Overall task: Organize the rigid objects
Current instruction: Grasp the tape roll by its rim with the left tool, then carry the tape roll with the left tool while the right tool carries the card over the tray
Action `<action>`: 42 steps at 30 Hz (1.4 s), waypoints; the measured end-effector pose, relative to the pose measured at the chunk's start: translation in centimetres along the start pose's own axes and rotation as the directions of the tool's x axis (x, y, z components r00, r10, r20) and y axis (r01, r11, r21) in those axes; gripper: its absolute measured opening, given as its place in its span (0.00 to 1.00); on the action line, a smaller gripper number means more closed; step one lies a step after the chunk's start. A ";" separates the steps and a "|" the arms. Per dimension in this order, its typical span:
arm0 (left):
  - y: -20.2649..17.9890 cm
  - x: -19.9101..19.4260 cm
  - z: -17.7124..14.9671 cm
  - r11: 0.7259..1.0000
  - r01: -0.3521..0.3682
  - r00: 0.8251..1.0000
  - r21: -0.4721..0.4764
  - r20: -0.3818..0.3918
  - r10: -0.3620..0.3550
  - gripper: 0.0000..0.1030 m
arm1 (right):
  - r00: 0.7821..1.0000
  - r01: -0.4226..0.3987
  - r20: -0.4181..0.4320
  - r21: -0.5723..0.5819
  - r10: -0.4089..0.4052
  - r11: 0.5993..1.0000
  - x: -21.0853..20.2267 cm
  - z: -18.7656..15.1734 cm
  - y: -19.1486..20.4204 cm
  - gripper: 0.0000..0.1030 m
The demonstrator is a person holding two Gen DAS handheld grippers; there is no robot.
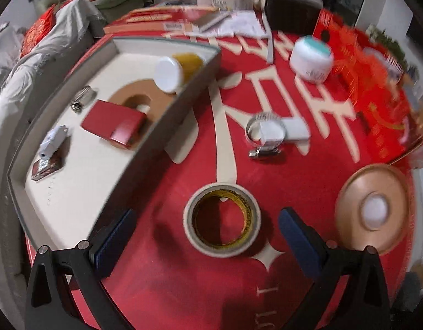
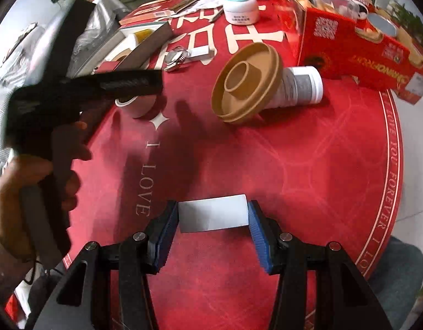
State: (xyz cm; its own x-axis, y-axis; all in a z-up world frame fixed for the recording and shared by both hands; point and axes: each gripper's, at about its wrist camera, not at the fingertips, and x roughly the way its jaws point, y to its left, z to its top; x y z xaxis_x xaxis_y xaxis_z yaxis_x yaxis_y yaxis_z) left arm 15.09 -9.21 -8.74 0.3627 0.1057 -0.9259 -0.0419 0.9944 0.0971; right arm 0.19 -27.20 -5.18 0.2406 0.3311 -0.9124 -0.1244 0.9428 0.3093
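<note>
In the left wrist view my left gripper (image 1: 207,236) is open, its blue pads either side of a beige tape roll (image 1: 221,220) that lies flat on the red mat. A grey tray (image 1: 192,88) at the left holds a yellow jar with a white lid (image 1: 172,73), a red box (image 1: 115,123), a hose clamp (image 1: 83,97) and small items. In the right wrist view my right gripper (image 2: 213,221) is shut on a flat white card (image 2: 213,217), just above the mat.
A hose clamp with a white block (image 1: 269,132), a white cream jar (image 1: 311,59) and a tan lidded bottle (image 1: 373,209) lie on the mat. The tan bottle also shows in the right wrist view (image 2: 247,82). Red gift boxes (image 2: 357,44) stand at the right.
</note>
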 end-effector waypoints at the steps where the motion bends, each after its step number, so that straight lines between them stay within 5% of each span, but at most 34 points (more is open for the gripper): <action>1: -0.1 0.5 -0.2 1.000 -0.006 1.000 0.006 -0.014 0.006 1.00 | 1.000 -0.002 0.003 0.003 0.002 1.000 0.0 0.0 0.0 0.50; 10: 0.0 1.1 0.3 0.999 0.049 0.998 -0.003 -0.050 -0.049 0.96 | 1.000 -0.018 0.025 0.001 0.018 1.000 -0.3 0.0 0.5 0.50; 12: 0.2 0.2 0.0 0.999 0.047 0.999 -0.011 -0.020 -0.047 0.75 | 0.999 -0.018 0.036 -0.004 0.018 1.000 -0.6 -0.1 0.8 0.51; 13: 0.3 -0.1 -0.1 0.999 0.053 0.998 -0.002 -0.012 -0.053 0.53 | 0.999 -0.017 0.042 -0.007 0.017 1.000 -0.9 0.0 0.9 0.50; 14: 0.3 -0.4 -0.2 0.999 0.053 0.998 0.012 -0.014 -0.053 0.51 | 0.999 -0.015 0.051 -0.010 0.015 1.000 -1.3 -0.1 1.1 0.51; 18: 2.1 -1.7 -2.1 0.996 0.082 0.996 -0.026 -0.037 -0.083 0.50 | 0.997 -0.012 0.078 -0.014 0.013 1.000 -2.3 -0.1 1.6 0.51; 30: 8.2 -14.0 -6.1 0.987 0.034 0.988 -0.160 0.156 -0.009 0.51 | 0.982 -0.017 0.183 -0.088 0.033 0.996 -5.9 0.9 6.5 0.51; 42: 15.2 -25.4 -3.2 0.955 0.019 0.918 -0.296 0.382 0.101 0.51 | 0.926 -0.044 0.357 -0.231 0.127 0.972 -13.2 7.8 16.2 0.50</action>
State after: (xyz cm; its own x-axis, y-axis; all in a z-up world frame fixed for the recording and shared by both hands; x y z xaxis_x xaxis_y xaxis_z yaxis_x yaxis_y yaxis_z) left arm 2.27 3.25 15.09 0.6850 0.1987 -0.7009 -0.3093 0.9504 -0.0328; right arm 2.49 -15.93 13.94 0.5502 0.4400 -0.7097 -0.3542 0.8926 0.2789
